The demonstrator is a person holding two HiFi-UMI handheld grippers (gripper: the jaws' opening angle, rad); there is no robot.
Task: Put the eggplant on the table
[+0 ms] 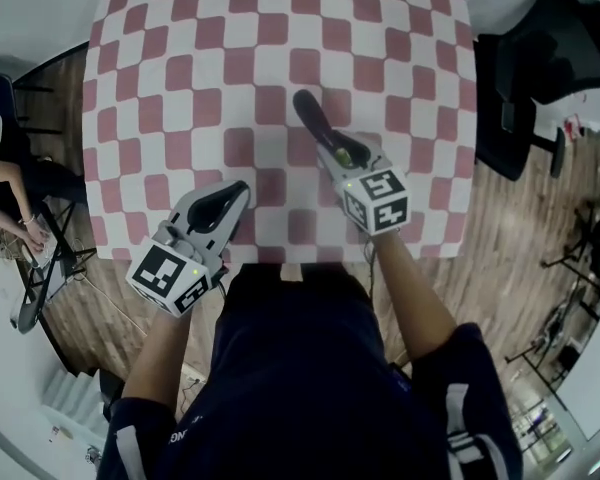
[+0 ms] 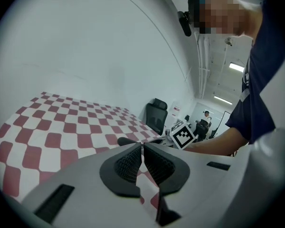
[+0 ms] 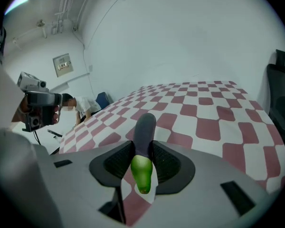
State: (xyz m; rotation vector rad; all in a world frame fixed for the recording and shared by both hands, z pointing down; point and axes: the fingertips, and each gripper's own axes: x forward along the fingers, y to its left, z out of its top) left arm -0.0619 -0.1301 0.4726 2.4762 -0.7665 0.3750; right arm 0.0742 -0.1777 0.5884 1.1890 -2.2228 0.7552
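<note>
The eggplant (image 3: pixel 143 127) is clamped between the jaws of the right gripper (image 3: pixel 143 147), gripped near its green stem end, which points back toward the gripper body, while the dark purple body sticks out ahead past the fingertips. In the head view this gripper is held out over the near middle of the checkered table (image 1: pixel 180 68) on a bare forearm stretched forward from a dark sleeve, and it is tipped downward toward the cloth. The eggplant is carried over the red and white squares; whether its far tip touches the cloth cannot be told. The left gripper (image 2: pixel 142 147) is seen with its jaws brought together and nothing between the pads. It is held lower and closer to the body, just at the table's near edge, on a bent arm, pointing forward and slightly toward the other gripper, with its marker cube (image 1: pixel 170 276) turned up toward the head camera. The two grippers are kept apart, with open cloth between them.
</note>
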